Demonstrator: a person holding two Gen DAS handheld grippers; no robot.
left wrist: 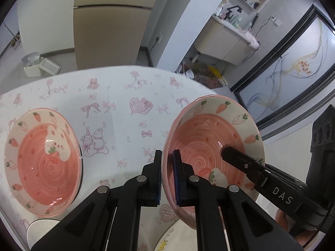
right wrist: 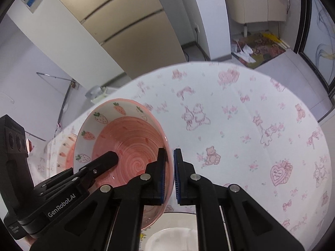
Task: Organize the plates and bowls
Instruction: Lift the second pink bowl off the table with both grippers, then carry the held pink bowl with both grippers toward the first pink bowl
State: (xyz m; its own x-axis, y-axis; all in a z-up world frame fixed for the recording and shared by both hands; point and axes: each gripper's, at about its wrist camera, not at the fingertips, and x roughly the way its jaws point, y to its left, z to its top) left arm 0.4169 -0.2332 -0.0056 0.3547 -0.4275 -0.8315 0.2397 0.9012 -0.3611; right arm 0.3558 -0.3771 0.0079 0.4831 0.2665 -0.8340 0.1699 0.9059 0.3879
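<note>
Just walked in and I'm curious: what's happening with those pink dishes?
A person holds a claw in each hand. The left claw and right claw are both shut on opposite rims of one pink strawberry bowl, holding it above the table. A second strawberry dish sits on the cloth to the left.

A round table wears a white tablecloth (left wrist: 117, 96) printed with pink bows, hearts and bears; behind it stands a beige refrigerator (left wrist: 111, 23); a vanity cabinet (left wrist: 226, 39) hangs at right above a patterned floor mat (right wrist: 259, 48); a white box (left wrist: 34, 70) sits open on the grey floor.
</note>
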